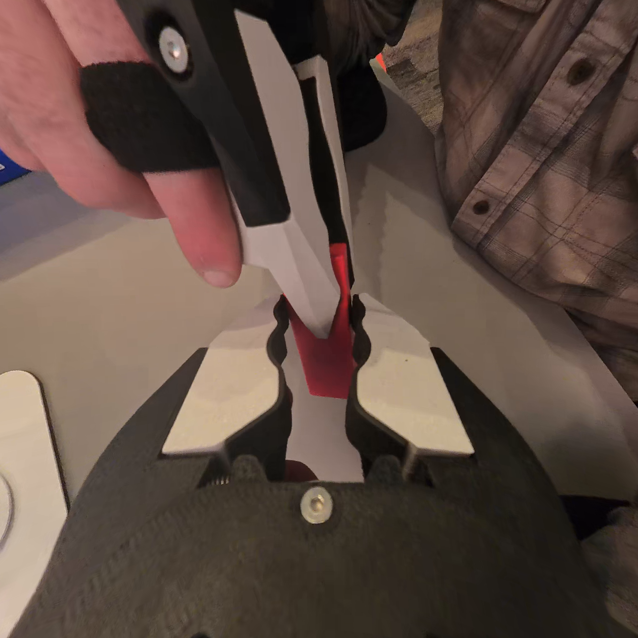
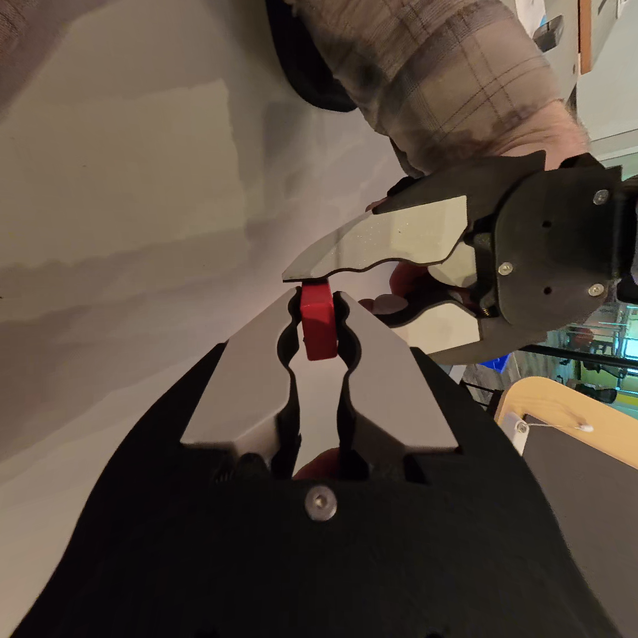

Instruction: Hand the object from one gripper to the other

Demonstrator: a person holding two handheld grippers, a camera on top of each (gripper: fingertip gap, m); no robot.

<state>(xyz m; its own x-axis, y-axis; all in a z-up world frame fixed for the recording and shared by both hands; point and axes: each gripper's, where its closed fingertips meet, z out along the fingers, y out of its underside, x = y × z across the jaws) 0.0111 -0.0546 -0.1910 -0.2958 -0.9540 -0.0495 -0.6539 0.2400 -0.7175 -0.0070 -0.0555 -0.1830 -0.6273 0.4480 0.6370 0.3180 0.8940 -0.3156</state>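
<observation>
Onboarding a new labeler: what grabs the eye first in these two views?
The small red plastic block, centre frame, clamped between both grippers at once. The left gripper pinches it from below, while the right gripper comes in crosswise. Behind them, a grey plaid shirt sleeve.

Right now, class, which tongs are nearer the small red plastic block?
Neither: left tongs and right tongs both clamp the red block, approaching from opposite sides.

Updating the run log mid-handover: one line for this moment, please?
phase: handover | red block: held in both grippers | left gripper: shut on block | right gripper: shut on block | release: not yet
</observation>
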